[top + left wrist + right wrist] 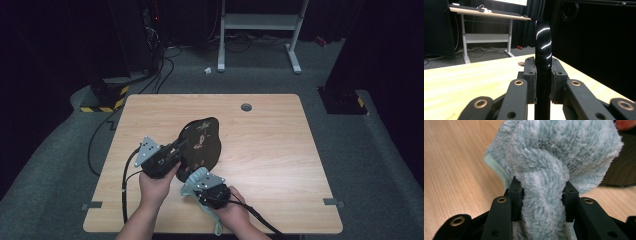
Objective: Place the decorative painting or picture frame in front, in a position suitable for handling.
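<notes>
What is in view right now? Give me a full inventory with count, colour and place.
Glossy black oval tray with a floral pattern: one, black, tilted up at table centre, its edge clamped in the left gripper.
Fluffy pale blue-green cloth: one, bunched in the right gripper, beside the tray's near edge.
Light wooden table: one, round grey grommet near its far edge.
White metal desk frame: one, on the floor beyond the table.
Left gripper: black, shut on the tray.
Right gripper: black, shut on the cloth.
Hands: two, bottom of the high view.
</notes>
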Demonstrator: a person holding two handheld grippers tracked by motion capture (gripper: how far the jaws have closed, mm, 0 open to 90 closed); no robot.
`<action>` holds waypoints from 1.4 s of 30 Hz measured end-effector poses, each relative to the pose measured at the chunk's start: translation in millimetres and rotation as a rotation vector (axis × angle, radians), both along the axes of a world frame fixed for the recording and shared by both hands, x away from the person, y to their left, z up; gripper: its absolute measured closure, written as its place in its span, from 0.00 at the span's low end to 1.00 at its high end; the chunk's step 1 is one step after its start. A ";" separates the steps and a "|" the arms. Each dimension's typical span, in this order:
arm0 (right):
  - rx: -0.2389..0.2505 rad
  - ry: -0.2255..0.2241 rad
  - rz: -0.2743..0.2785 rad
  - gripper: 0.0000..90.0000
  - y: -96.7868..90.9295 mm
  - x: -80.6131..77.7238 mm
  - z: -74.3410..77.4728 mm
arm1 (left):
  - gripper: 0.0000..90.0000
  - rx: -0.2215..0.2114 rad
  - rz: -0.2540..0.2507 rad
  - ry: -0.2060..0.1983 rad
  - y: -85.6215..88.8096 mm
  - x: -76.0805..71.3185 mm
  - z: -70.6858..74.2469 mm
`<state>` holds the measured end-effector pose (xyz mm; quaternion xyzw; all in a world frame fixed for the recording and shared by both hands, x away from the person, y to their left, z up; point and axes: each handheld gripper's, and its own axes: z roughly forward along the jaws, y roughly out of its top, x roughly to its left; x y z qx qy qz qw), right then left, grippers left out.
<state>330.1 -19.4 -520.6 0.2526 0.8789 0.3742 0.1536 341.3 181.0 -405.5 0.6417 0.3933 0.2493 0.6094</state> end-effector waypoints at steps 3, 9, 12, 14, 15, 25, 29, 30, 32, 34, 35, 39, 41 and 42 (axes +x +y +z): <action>-0.011 -0.011 -0.003 0.69 4.0 -2.8 7.6 | 0.87 -0.001 0.000 0.001 -0.1 0.1 0.1; 0.039 -0.083 0.004 0.69 12.2 -5.8 41.9 | 0.87 0.000 0.004 0.005 1.4 0.6 0.3; 0.081 -0.120 0.004 0.69 14.8 -6.3 62.2 | 0.87 0.001 0.006 0.004 1.3 0.0 0.1; 0.096 -0.133 0.002 0.69 15.6 -6.1 71.1 | 0.87 0.001 0.005 0.004 1.4 0.3 0.2; 0.104 -0.140 0.001 0.69 15.5 -5.8 75.8 | 0.87 0.002 0.004 0.005 1.2 0.1 0.3; 0.099 -0.149 0.016 0.70 18.7 -10.6 68.6 | 0.87 0.002 0.005 0.011 1.6 0.6 0.8; 0.040 -0.122 0.029 0.70 19.9 -14.3 42.4 | 0.87 0.003 0.002 0.010 1.1 0.5 1.0; 0.027 -0.111 0.033 0.70 19.2 -14.0 36.4 | 0.87 0.005 0.002 0.011 1.1 0.5 1.1; 0.001 -0.084 0.029 0.70 17.1 -12.5 24.7 | 0.87 0.003 0.001 0.010 1.0 0.6 1.0; -0.025 -0.050 0.025 0.70 13.6 -8.3 12.8 | 0.87 0.005 0.000 0.011 1.0 0.5 1.1; -0.027 -0.031 0.025 0.70 12.1 -6.5 9.1 | 0.87 0.006 0.000 0.011 1.1 0.5 1.2; -0.001 0.019 0.022 0.70 4.4 -0.8 0.7 | 0.87 0.005 -0.001 0.010 0.9 0.5 1.0; -0.015 0.007 0.025 0.70 5.4 -2.0 1.7 | 0.87 0.004 0.000 0.009 1.0 0.7 0.9; -0.013 0.011 0.019 0.70 6.1 -2.0 3.3 | 0.87 0.005 0.000 0.010 1.0 0.6 0.9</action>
